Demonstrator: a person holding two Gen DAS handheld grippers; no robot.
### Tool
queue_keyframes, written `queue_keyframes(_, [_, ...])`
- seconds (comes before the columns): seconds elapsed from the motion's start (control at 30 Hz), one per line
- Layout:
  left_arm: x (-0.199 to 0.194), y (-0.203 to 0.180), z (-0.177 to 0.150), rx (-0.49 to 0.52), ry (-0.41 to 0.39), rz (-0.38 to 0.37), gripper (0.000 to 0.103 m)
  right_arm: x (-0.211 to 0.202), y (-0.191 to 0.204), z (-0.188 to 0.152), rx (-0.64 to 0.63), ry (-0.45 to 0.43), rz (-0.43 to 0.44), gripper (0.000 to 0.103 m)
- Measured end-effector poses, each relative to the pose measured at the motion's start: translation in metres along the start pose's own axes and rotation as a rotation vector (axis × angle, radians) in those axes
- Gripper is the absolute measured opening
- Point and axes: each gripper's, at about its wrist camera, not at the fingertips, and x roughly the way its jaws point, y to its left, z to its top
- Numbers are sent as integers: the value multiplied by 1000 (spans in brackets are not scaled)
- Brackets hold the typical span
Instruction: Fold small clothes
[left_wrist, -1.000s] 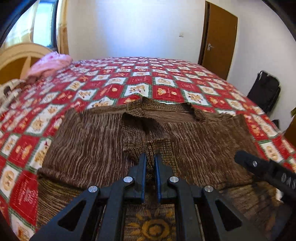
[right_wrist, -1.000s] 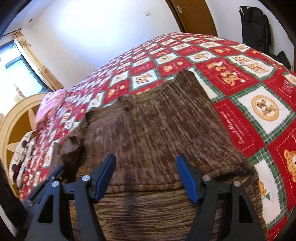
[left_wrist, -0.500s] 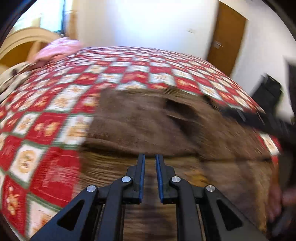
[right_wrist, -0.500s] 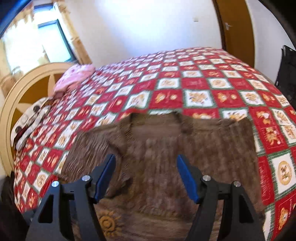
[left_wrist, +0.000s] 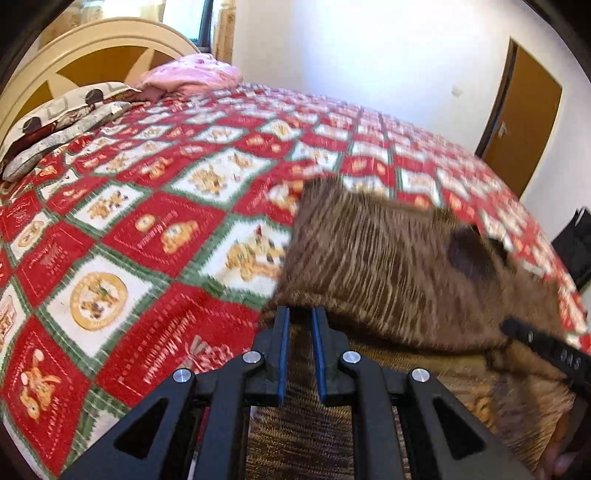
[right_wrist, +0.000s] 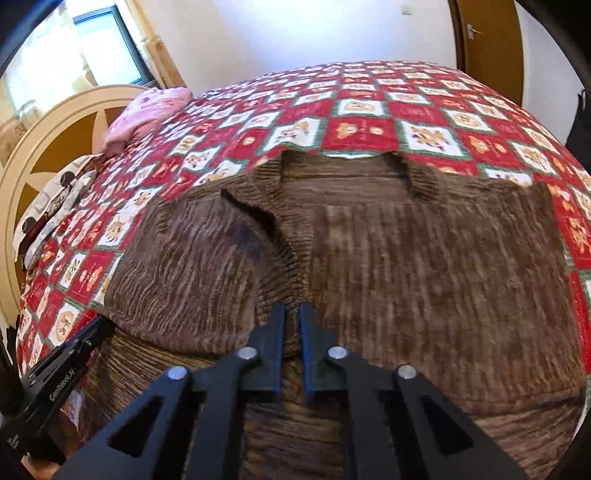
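Both grippers, left (left_wrist: 300, 317) & right (right_wrist: 291, 314), pinch ribbed brown knit sweater (right_wrist: 424, 266) w/ narrow jaws.

bright daylight from window (right_wrist: 107, 48) | motion blur both views | fisheye edges bent, dark corners

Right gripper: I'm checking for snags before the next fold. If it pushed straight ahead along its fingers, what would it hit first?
Most likely the brown knit sweater itself: the right gripper, fingers nearly closed, points at the ribbed front edge just ahead. Depth is unclear; the fingertips may already touch the knit.
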Motion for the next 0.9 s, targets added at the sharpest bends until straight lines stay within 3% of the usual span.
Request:
queue_keyframes(0.2, [-19, 11, 21, -47, -108, 16, 12, -13, -34, -17, 140, 19, 22, 9])
queue_keyframes(0.27, [-12, 10, 29, -41, -113, 53, 12, -23, -33, -6, 133, -22, -17, 19])
queue_keyframes(0.3, [-6, 10, 31, -45, -105, 72, 12, -26, -33, 0, 128, -42, -7, 34])
queue_keyframes(0.33, [0, 11, 31, -51, -100, 84, 12, -28, -32, 8, 119, -67, 12, 60])
queue_keyframes(0.37, [8, 10, 29, -53, -90, 102, 12, -29, -30, 14, 111, -90, 20, 72])
queue_keyframes(0.4, [14, 10, 27, -51, -73, 117, 12, -30, -27, 22, 92, -131, 19, 76])
queue_keyframes(0.5, [39, 10, 13, -38, 35, 140, 12, -13, -9, 43, -22, -149, -11, 72])
queue_keyframes(0.53, [41, 12, 12, -43, 44, 140, 12, -4, -6, 48, -38, -129, -33, 62])
queue_keyframes(0.6, [40, 18, 13, -74, 41, 126, 12, 23, -1, 54, -42, -66, -39, 53])
queue_keyframes(0.7, [41, 24, 12, -105, 44, 108, 13, 50, 3, 56, -24, -18, -29, 53])
queue_keyframes(0.77, [41, 23, 12, -100, 42, 111, 13, 57, 13, 55, -60, -49, -71, 49])
queue_keyframes(0.8, [40, 24, 12, -98, 41, 113, 13, 57, 18, 54, -89, -57, -87, 27])
queue_keyframes(0.83, [40, 24, 12, -97, 41, 114, 13, 56, 20, 54, -99, -58, -83, 15])
queue_keyframes(0.9, [40, 23, 11, -97, 40, 114, 13, 47, 20, 52, -101, -85, -94, 12])
